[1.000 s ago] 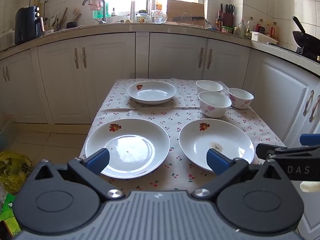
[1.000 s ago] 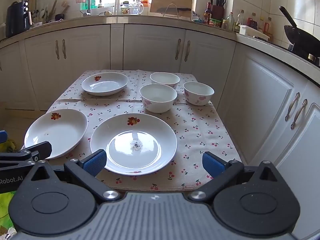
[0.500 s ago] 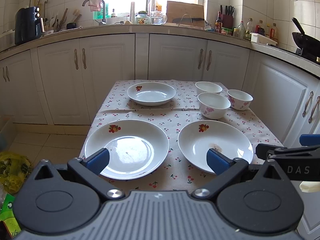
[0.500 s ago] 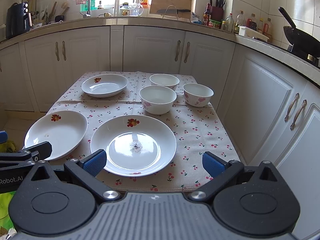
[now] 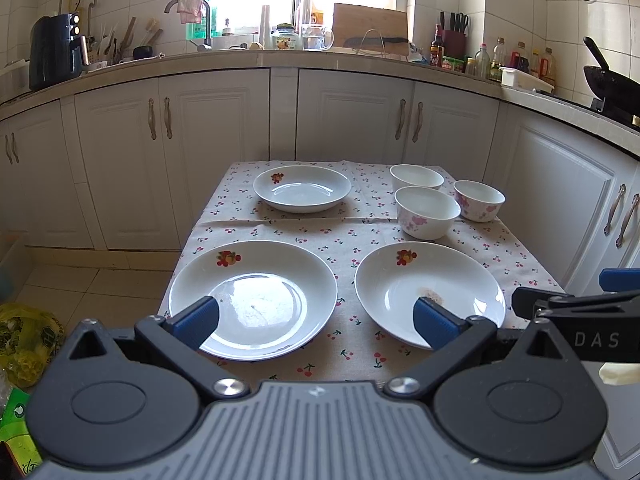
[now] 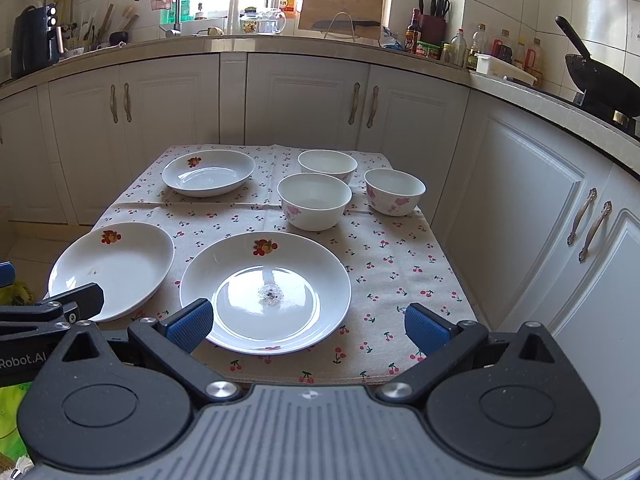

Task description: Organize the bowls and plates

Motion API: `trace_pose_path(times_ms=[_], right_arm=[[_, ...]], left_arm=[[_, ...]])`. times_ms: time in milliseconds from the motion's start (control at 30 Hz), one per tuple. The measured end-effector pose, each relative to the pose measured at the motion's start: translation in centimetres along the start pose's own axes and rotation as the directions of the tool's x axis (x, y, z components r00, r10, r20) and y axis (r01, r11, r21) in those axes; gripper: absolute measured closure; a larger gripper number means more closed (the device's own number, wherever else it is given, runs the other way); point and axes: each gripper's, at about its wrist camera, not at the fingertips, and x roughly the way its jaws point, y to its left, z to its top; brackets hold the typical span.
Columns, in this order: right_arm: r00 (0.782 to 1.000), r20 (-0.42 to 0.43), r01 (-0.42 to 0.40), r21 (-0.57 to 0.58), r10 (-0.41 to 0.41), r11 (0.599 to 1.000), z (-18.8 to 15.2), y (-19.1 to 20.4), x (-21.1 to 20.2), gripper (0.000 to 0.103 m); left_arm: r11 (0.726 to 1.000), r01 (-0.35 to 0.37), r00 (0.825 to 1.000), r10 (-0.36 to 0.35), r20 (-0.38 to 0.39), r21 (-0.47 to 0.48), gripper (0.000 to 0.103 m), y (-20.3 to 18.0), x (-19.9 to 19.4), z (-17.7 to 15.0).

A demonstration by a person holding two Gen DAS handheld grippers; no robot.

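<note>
The left gripper [image 5: 316, 318] hangs above the near edge of the table with its two blue-tipped fingers spread wide and nothing between them. The right gripper [image 6: 306, 322] is beside it, also spread wide and empty; part of each gripper shows at the edge of the other's view.

A small table covered by a cherry-print cloth [image 5: 352, 236] stands in front of white kitchen cabinets [image 5: 208, 136]. Six white dishes rest on the cloth, all upright and none stacked. On the near left is a large plate [image 5: 256, 284] with a fruit print on its far rim; the left gripper's left fingertip overlaps its near edge in the left wrist view. Just to its right, apart from it, is a second large plate [image 6: 272, 276] with the same print and a small dark speck at its centre. At the far left is a smaller, deeper plate [image 5: 302, 188], also with a fruit print.

Three bowls sit at the far right in a close cluster. The nearest bowl [image 6: 314, 200] has pink flowers on its side and stands just beyond the second large plate. A plain-looking bowl [image 6: 327, 165] is behind it, and a third bowl [image 6: 394, 191], with pink flowers, stands to the right.

A yellow bag [image 5: 24, 340] lies on the floor left of the table.
</note>
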Motion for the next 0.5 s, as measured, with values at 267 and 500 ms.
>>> trace_pose_path(times_ms=[267,500], right_arm=[[1.000,0.002,0.002,0.000,-0.002,1.000,0.05,0.06,0.02,0.000],[1.000,0.004,0.003,-0.001,-0.003,1.000,0.03,0.11,0.01,0.000]], left_arm=[[1.000,0.001,1.000,-0.001,0.001,-0.001,0.001,-0.02,-0.01,0.05],[1.000,0.001,1.000,-0.001,0.005,-0.003,0.001,-0.04,-0.08,0.05]])
